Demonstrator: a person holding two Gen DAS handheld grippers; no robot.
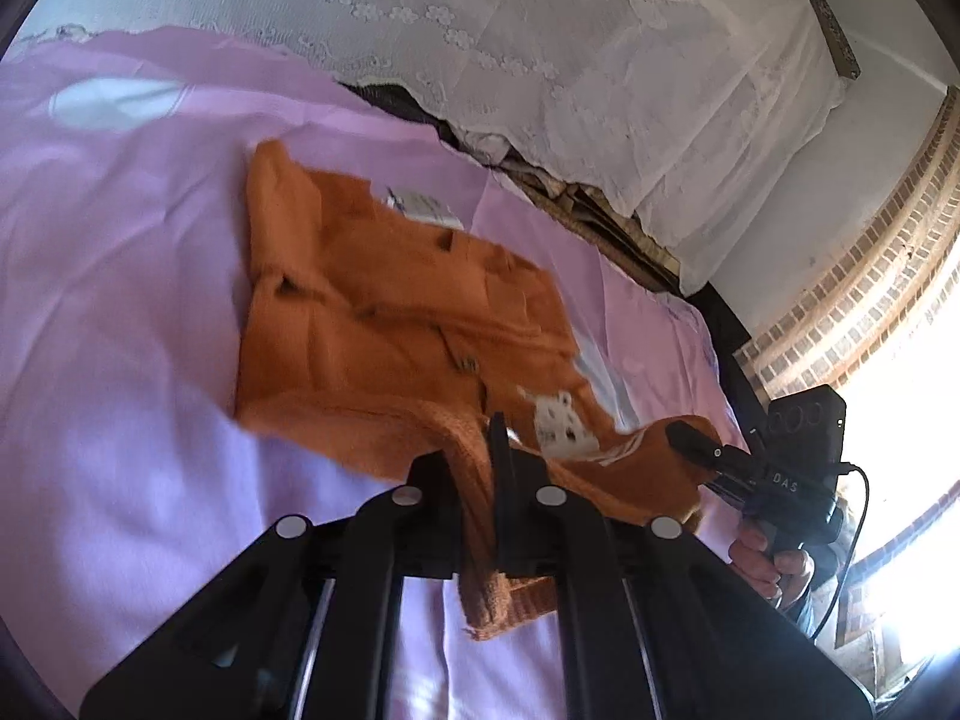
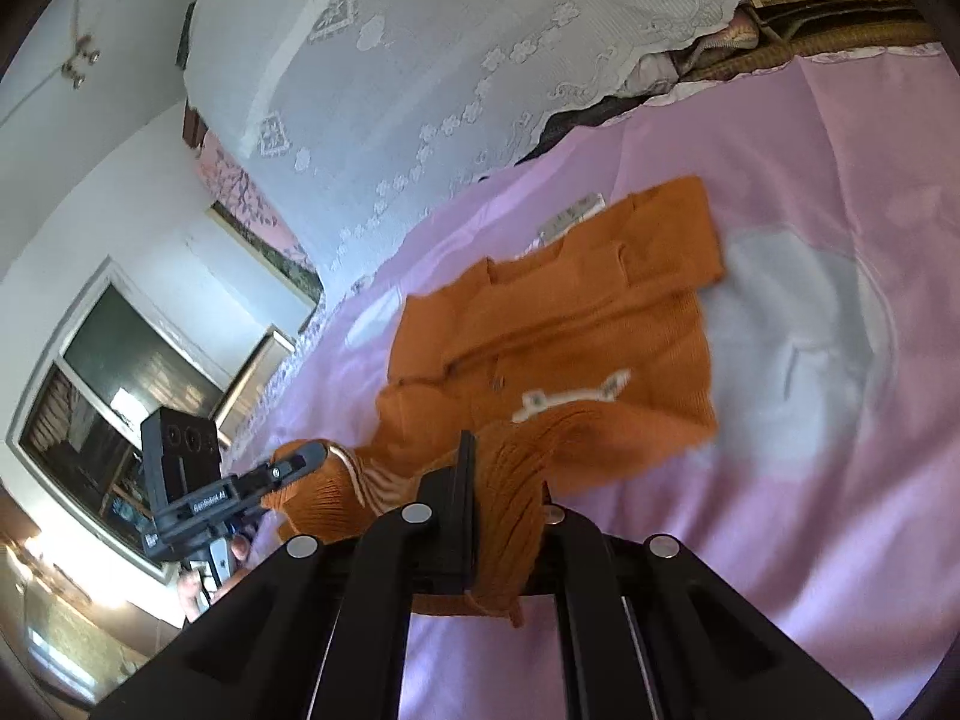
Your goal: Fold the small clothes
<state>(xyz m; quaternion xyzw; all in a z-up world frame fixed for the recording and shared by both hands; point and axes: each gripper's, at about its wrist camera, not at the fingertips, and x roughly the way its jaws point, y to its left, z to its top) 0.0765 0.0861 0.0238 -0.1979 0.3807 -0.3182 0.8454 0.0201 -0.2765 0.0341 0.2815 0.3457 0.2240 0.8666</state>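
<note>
Orange cardigan (image 1: 384,312) ribbed knit wool, pink sheet (image 1: 120,300) smooth matt cloth, white lace curtain (image 1: 540,60), tools matt blk plastic

Close wrist views — shared orange cardigan (image 1: 384,312)

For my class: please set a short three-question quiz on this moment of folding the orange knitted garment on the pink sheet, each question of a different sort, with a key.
1. True or false: the left gripper is shut on the orange cardigan's ribbed edge.
2. Multiple choice: the cardigan lies on A) a pink sheet, B) a wooden floor, C) a blue towel.
3. Fill in: the right gripper is shut on the cardigan's ____ knit edge.

Key: 1 true; 2 A; 3 ribbed. A white lace cover lies beyond the sheet.
</note>
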